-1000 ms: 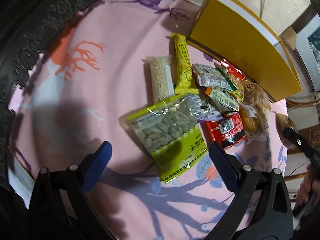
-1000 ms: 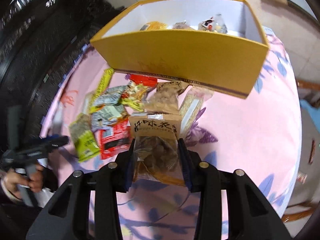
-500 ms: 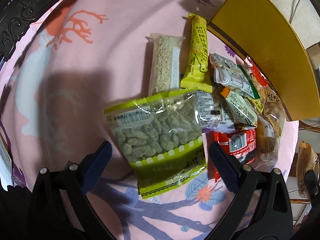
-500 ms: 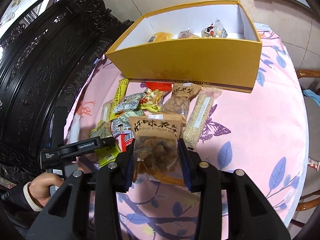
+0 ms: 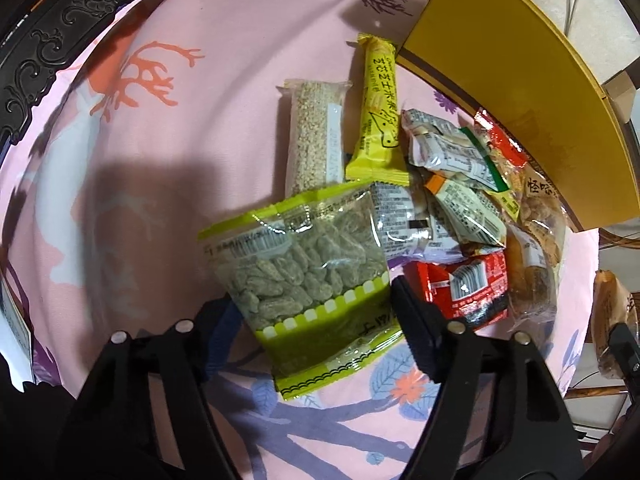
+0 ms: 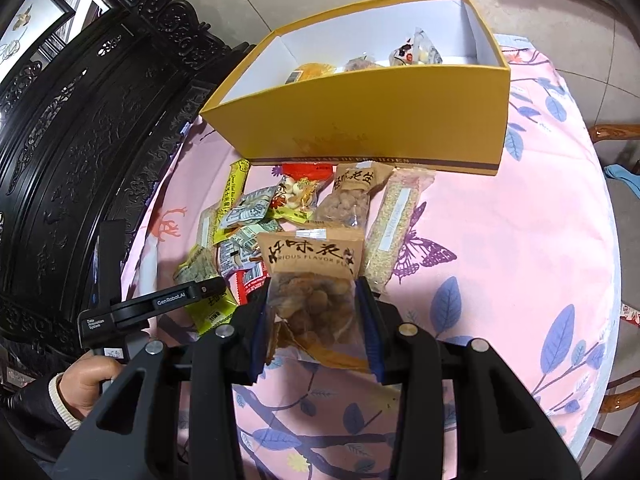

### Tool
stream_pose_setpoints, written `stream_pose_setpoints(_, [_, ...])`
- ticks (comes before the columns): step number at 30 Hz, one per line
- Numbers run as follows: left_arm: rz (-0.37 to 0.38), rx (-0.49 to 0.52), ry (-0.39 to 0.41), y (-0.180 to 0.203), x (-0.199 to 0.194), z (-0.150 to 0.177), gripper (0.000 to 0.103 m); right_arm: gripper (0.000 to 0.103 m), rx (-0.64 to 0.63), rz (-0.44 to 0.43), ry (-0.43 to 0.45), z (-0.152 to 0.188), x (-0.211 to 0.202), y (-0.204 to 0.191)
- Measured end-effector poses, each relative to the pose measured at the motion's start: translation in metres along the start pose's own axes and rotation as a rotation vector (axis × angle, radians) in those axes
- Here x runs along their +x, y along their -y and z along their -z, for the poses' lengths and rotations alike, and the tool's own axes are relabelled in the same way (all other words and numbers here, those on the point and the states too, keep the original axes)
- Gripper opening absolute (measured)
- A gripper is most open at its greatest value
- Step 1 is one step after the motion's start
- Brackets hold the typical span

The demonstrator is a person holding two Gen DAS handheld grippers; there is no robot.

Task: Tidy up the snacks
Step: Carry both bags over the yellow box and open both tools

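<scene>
On the pink cloth a green bag of seeds (image 5: pixel 304 264) lies flat at the near end of the snack pile. My left gripper (image 5: pixel 312 308) points down over it. Its jaws are closing, the bag is between them, and the pads are right at its two side edges; the bag looks uncrushed. My right gripper (image 6: pixel 314 300) is shut on a brown bag of flavoured peanuts (image 6: pixel 310 256), held above the cloth in front of the open yellow box (image 6: pixel 360 120). The right wrist view also shows the left gripper (image 6: pixel 192 292) with a hand on its handle.
The pile holds a sesame bar (image 5: pixel 316 136), a yellow stick pack (image 5: pixel 380 108), several small white wrappers (image 5: pixel 452 152), a red pack (image 5: pixel 460 284) and a second peanut bag (image 6: pixel 352 196). A few snacks lie inside the box. A dark carved cabinet (image 6: pixel 80 140) stands left of the table.
My left gripper has come down closer over the green bag and its jaws have narrowed from wide open to the bag's edges. My right gripper keeps its grip on the brown bag.
</scene>
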State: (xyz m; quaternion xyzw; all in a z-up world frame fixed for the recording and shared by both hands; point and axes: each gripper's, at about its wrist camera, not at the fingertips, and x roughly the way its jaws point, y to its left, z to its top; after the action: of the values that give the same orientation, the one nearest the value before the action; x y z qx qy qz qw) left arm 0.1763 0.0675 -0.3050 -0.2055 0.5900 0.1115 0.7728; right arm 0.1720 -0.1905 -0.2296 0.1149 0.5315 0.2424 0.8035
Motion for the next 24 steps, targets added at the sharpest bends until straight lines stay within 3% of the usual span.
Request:
stream_pose_setpoints(12, [0.056,0.005,0.051,-0.008,-0.035,0.008,0.062,0.040,-0.005,-0.002,0.032,-0.002,-0.011,-0.005])
stream_pose_setpoints(14, [0.061,0.003,0.059,-0.009,-0.039,0.007,0.044,0.040,-0.008,0.000,0.035,-0.002,-0.012,-0.006])
stream_pose_setpoints(16, [0.071,0.008,0.073,-0.012,-0.045,0.007,0.036,0.040,-0.009,-0.002,0.036,-0.001,-0.012,-0.007])
stream_pose_setpoints(19, [0.088,0.020,0.035,-0.014,-0.036,0.009,0.036,0.040,-0.013,-0.004,0.032,-0.001,-0.012,-0.009])
stream_pose_setpoints(21, [0.107,-0.037,-0.021,-0.021,-0.024,0.012,0.050,0.040,-0.020,-0.004,0.029,0.000,-0.011,-0.012])
stream_pose_setpoints(22, [0.115,-0.060,-0.037,-0.023,-0.020,0.012,0.063,0.040,-0.024,-0.002,0.030,0.001,-0.012,-0.012])
stream_pose_setpoints(24, [0.108,-0.067,-0.035,-0.020,-0.017,0.012,0.072,0.040,-0.019,-0.002,0.031,0.002,-0.012,-0.012])
